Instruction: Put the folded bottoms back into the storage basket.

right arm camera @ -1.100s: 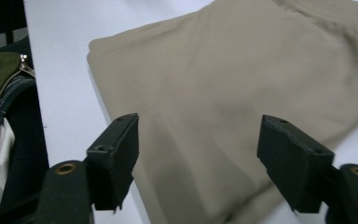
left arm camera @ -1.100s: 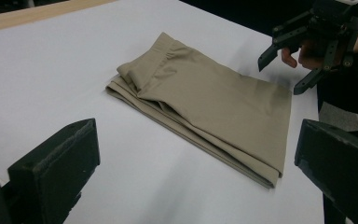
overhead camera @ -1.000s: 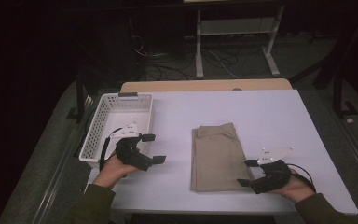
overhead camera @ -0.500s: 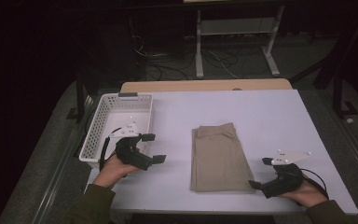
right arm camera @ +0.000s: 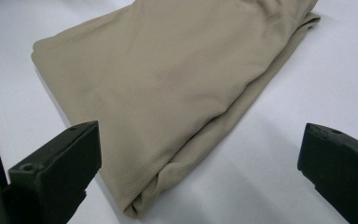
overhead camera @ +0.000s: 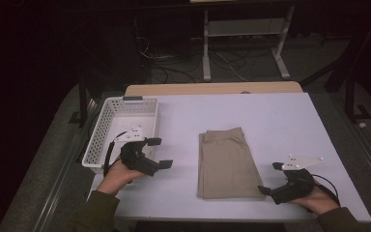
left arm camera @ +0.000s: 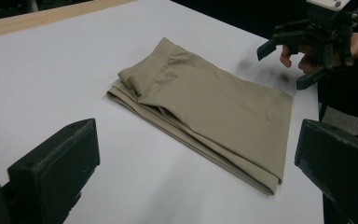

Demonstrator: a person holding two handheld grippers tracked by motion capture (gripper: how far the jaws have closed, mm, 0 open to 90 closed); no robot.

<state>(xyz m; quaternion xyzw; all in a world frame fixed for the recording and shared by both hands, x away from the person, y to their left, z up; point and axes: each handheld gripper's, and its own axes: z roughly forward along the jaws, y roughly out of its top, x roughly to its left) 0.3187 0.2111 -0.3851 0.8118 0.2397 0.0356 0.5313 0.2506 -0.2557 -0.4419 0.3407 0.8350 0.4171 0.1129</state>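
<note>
tan trousers (overhead camera: 227, 162), white basket (overhead camera: 107, 126), white table (overhead camera: 280, 121)

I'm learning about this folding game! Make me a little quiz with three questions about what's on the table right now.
1. True or false: the folded tan trousers lie inside the white basket.
2. Which gripper is closest to the trousers' near corner? A) the left gripper B) the right gripper
3. Fill in: the right gripper's fingers stand ____, with nothing pinched between them.

Key
1. False. The trousers lie flat on the white table, to the right of the basket.
2. B. It sits just off the trousers' near right corner.
3. Open. The fingers have just been opening, and the cloth lies ahead of them.
</note>
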